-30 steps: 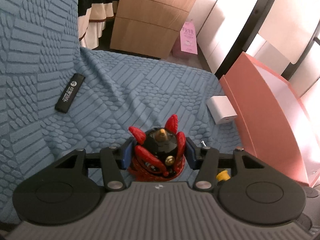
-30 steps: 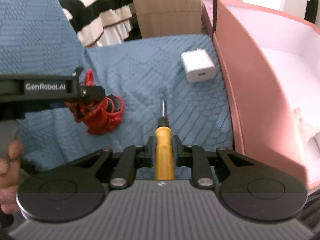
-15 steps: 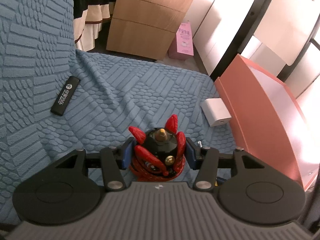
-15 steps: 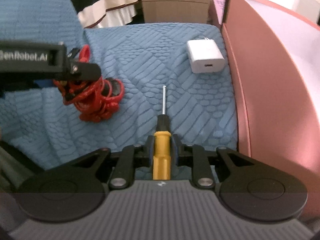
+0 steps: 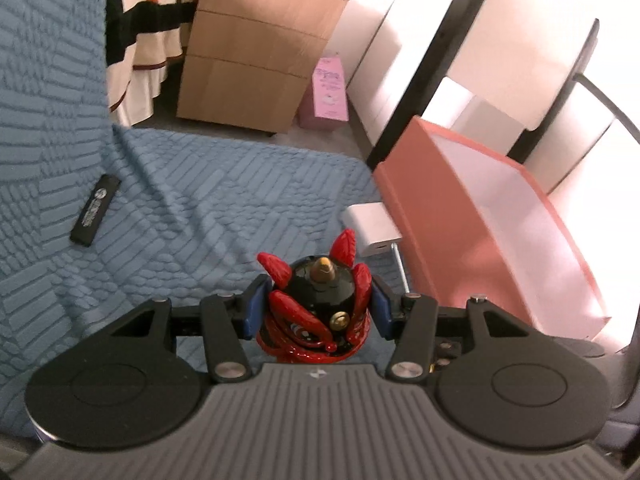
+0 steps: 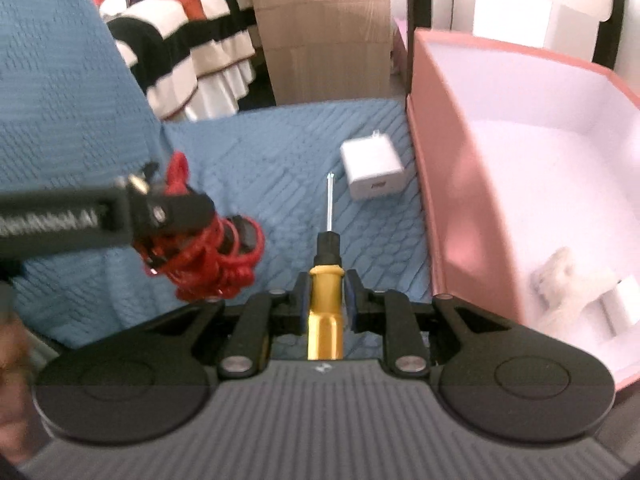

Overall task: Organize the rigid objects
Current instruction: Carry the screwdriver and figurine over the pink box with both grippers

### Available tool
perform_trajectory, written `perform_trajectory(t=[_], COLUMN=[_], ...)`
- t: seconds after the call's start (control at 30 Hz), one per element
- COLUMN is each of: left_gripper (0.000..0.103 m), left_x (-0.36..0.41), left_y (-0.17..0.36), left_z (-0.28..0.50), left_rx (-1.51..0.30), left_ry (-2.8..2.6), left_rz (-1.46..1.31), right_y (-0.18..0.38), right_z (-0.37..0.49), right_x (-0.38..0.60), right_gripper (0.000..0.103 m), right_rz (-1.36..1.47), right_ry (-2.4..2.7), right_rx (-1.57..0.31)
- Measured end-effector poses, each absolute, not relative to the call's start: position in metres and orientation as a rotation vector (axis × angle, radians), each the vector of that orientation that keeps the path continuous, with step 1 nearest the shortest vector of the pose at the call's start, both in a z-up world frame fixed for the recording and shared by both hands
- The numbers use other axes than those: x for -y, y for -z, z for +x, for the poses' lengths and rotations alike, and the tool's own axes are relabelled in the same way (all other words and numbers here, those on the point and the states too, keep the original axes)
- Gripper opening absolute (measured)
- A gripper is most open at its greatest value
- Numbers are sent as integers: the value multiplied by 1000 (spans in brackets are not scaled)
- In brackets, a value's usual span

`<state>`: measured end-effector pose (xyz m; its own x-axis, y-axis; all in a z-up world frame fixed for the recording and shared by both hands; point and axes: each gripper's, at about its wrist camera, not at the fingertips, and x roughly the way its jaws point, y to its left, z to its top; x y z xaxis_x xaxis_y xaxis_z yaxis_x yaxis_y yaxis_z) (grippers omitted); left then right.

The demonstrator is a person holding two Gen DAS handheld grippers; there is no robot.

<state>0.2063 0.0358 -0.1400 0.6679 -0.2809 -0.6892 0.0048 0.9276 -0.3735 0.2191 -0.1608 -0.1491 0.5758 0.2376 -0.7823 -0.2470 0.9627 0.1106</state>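
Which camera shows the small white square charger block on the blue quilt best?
The right wrist view: the small white square charger block lies fully visible, with its port and prongs showing, beside the pink box. The left wrist view shows it partly hidden behind the red figurine.

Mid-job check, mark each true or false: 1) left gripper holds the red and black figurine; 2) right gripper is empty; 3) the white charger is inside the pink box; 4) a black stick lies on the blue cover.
1) True: the left gripper is clamped on the figurine.
2) False: the right gripper grips a yellow-handled screwdriver.
3) False: the white charger lies on the blue cover, beside the pink box.
4) True: the black stick lies there.
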Motion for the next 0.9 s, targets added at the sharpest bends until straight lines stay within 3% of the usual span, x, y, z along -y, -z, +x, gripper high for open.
perform_trajectory(t=[0.9], left_gripper=[58], left_x=[63], left_y=[7], left_z=[238], left_rx=[-707], left_ry=[337], left_rz=[-384], right_y=[2], right_z=[233], right_x=[260], right_gripper=[21], right_rz=[71], right_ry=[-265], right_rx=[-651])
